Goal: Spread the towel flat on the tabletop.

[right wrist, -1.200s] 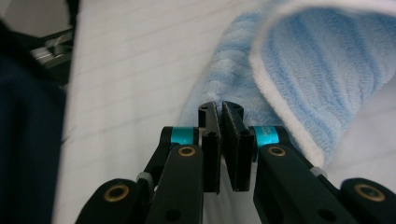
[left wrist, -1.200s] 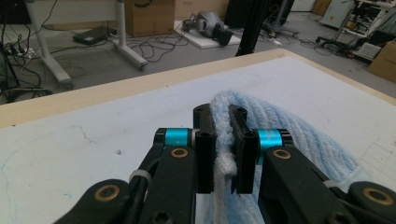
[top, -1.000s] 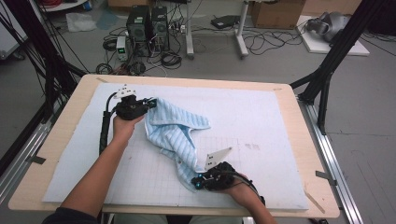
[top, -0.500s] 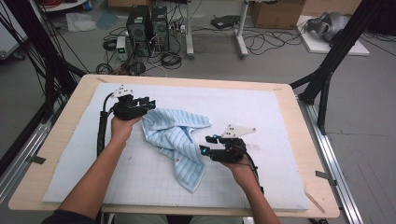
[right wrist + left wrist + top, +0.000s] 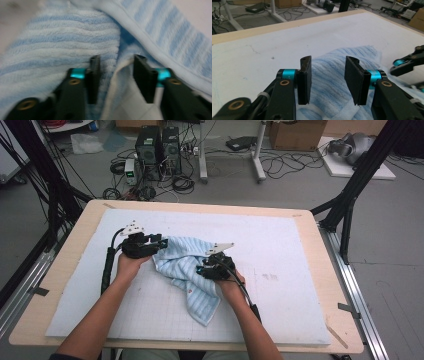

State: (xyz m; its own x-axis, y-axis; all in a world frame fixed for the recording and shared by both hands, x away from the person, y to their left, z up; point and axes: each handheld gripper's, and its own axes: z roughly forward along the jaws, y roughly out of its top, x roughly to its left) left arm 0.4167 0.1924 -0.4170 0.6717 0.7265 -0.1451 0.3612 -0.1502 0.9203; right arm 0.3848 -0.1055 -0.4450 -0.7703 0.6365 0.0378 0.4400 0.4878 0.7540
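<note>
A light blue striped towel (image 5: 187, 265) lies crumpled on the white mat, with a tail trailing toward the near edge. My left gripper (image 5: 160, 241) rests at its far left corner. Its jaws (image 5: 328, 58) have just been opening and stand apart over the towel (image 5: 332, 82), with the pads clear of the cloth. My right gripper (image 5: 200, 269) is on the towel's right side, pointing left. In its own view, the right gripper (image 5: 116, 57) has just been closing; a raised hem of the towel (image 5: 62, 37) stands between the pads, which still show gaps.
The gridded white mat (image 5: 280, 270) covers most of the wooden table (image 5: 345, 320). The right gripper's tips (image 5: 409, 62) show at the right edge of the left gripper view. Black frame posts (image 5: 350, 195) stand at both sides; computers and cables lie on the floor beyond.
The right gripper let go of the towel's near corner and moved away from the front edge to the towel's middle. The left gripper opened off the far corner and stayed put.
</note>
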